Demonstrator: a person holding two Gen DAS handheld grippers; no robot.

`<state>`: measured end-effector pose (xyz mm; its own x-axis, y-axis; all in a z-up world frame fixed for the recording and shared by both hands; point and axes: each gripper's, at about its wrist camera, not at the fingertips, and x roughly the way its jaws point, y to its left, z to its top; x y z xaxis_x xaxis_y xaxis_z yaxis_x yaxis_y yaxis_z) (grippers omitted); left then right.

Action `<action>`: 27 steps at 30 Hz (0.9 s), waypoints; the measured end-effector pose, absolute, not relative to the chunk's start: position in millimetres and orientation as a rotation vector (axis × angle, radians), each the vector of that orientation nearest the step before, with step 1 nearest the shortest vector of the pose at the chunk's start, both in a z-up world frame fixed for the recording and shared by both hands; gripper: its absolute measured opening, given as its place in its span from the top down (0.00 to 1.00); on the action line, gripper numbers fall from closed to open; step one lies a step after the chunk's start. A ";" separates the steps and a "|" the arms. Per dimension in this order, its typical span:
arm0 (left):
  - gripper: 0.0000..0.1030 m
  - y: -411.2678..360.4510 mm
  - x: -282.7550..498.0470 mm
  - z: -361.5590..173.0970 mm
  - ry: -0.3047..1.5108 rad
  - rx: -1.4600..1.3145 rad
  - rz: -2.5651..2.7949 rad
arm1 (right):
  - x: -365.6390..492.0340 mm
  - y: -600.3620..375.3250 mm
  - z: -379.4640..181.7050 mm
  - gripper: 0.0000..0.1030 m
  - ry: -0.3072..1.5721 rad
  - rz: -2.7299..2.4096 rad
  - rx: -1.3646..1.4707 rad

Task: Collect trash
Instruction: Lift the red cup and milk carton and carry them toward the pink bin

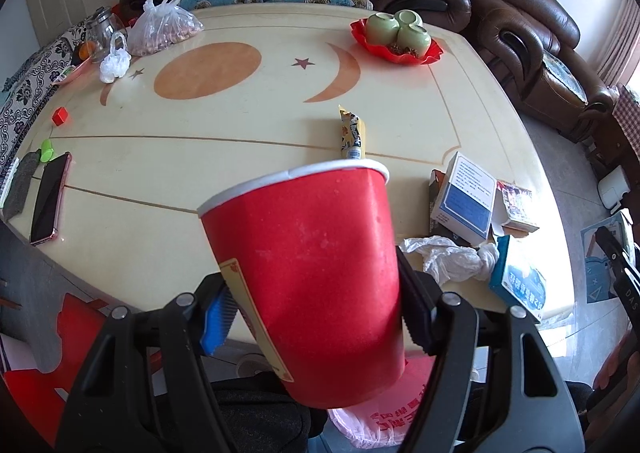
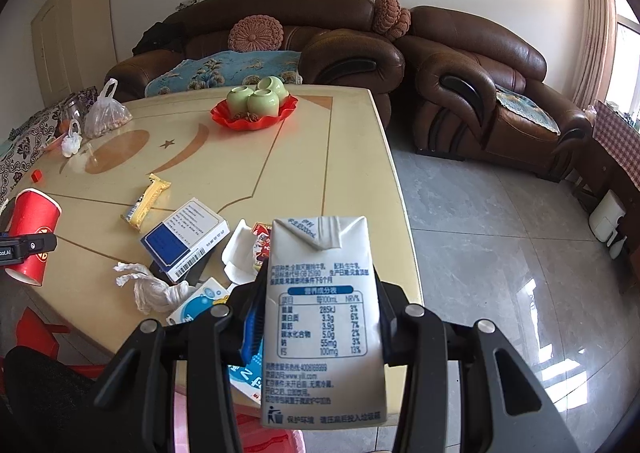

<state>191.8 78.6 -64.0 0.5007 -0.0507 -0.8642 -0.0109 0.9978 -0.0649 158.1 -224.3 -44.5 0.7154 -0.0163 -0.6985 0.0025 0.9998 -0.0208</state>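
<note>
Red paper cup (image 1: 316, 277): base hidden behind left gripper (image 1: 316, 317), clamped at its sides. White milk carton (image 2: 322, 317), creased, small print blurred, clamped in right gripper (image 2: 320, 327).

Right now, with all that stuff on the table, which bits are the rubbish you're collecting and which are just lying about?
Rubbish for the job:
red paper cup, held in the left gripper
milk carton, held in the right gripper
crumpled tissue
yellow snack wrapper
likely the small boxes

Just lying about:
phone
green cups on the red tray
bag of nuts
</note>
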 end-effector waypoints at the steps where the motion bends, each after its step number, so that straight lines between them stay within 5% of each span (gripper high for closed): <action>1: 0.34 78.7 187.1 -62.0 1.042 -0.064 -0.027 | 153.7 -222.3 -40.8 0.59 0.769 -0.007 -0.019; 27: 0.34 45.9 76.4 -47.2 0.989 0.010 -0.111 | 44.1 -171.0 8.0 0.59 0.689 0.113 -0.037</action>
